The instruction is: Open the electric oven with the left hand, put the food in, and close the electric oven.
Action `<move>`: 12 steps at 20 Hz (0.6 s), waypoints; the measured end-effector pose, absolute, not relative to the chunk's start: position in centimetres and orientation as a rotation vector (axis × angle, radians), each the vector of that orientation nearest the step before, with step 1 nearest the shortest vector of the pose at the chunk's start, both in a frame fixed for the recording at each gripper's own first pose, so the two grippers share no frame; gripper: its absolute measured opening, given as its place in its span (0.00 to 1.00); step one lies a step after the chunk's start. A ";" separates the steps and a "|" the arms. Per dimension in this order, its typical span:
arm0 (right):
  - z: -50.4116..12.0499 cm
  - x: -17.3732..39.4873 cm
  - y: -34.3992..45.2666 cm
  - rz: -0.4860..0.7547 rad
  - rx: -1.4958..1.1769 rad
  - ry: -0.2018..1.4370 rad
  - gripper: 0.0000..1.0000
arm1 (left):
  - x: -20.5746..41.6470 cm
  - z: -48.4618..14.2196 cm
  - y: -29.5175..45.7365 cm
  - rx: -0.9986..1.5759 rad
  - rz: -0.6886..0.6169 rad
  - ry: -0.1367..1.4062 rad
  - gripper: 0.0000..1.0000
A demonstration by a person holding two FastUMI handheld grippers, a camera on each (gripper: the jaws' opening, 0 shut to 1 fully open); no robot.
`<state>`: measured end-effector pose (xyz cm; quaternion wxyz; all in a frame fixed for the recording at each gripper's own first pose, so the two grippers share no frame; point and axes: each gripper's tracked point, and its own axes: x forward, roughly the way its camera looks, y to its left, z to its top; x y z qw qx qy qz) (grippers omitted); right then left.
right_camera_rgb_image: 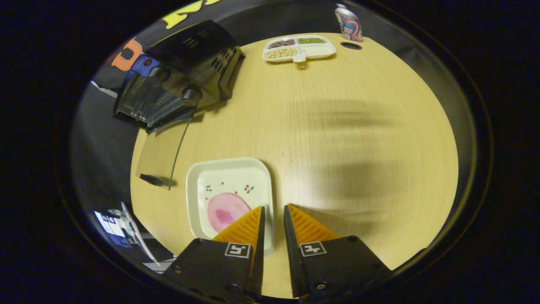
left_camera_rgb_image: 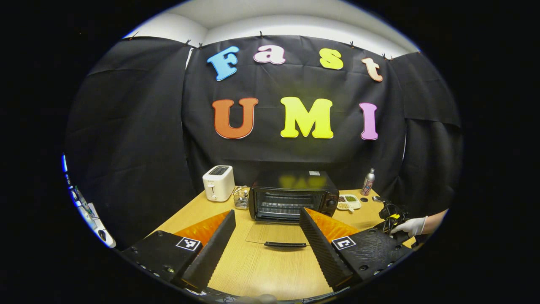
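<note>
Oven [left_camera_rgb_image: 294, 196] at table's far side, door [left_camera_rgb_image: 276, 233] already lying flat open | food [right_camera_rgb_image: 228, 211] on white plate [right_camera_rgb_image: 230, 198], near me | right gripper [right_camera_rgb_image: 273, 219] narrow, straddling plate rim, grip not sure | left gripper [left_camera_rgb_image: 268, 230] wide, holding nothing | I should clamp rim firmly, keep plate level, slide in over door.

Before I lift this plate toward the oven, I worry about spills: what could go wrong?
1. The right tool straddles only one edge of the plate; lifted, it may tilt and the pink slice could slide off.
2. The open oven door lies flat in front of the oven; the plate could knock it.
</note>
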<state>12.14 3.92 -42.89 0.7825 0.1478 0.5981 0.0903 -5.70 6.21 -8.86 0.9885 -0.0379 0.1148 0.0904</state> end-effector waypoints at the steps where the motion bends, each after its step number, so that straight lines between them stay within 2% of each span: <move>1: -42.9 12.1 3.8 0.189 0.288 1.306 0.19 | -5.8 -9.0 6.7 -0.084 0.187 0.226 0.97; 2: -43.0 12.1 3.7 0.180 0.265 1.318 0.14 | -5.9 -9.3 7.0 -0.092 0.192 0.223 0.97; 3: -43.0 12.1 3.8 0.177 0.248 1.327 0.21 | -5.9 -9.5 7.4 -0.102 0.197 0.219 0.97; 5: -43.1 12.1 3.7 0.158 0.210 1.344 0.13 | -6.0 -10.2 8.2 -0.110 0.209 0.216 0.97; 6: -43.1 12.2 3.6 0.151 0.207 1.349 0.06 | -6.1 -10.3 8.6 -0.113 0.214 0.212 0.97; 8: -43.0 12.0 3.7 0.166 0.197 1.357 0.05 | -6.2 -11.1 9.0 -0.123 0.223 0.217 0.97; 9: -43.1 11.7 3.7 0.172 0.206 1.362 0.01 | -6.3 -11.3 9.3 -0.131 0.226 0.221 0.96; 10: -43.1 11.6 3.7 0.179 0.227 1.360 0.04 | -6.4 -11.3 9.4 -0.136 0.225 0.223 0.95; 12: -43.2 11.5 3.8 0.200 0.298 1.337 0.01 | -6.2 -11.1 9.3 -0.136 0.217 0.218 0.96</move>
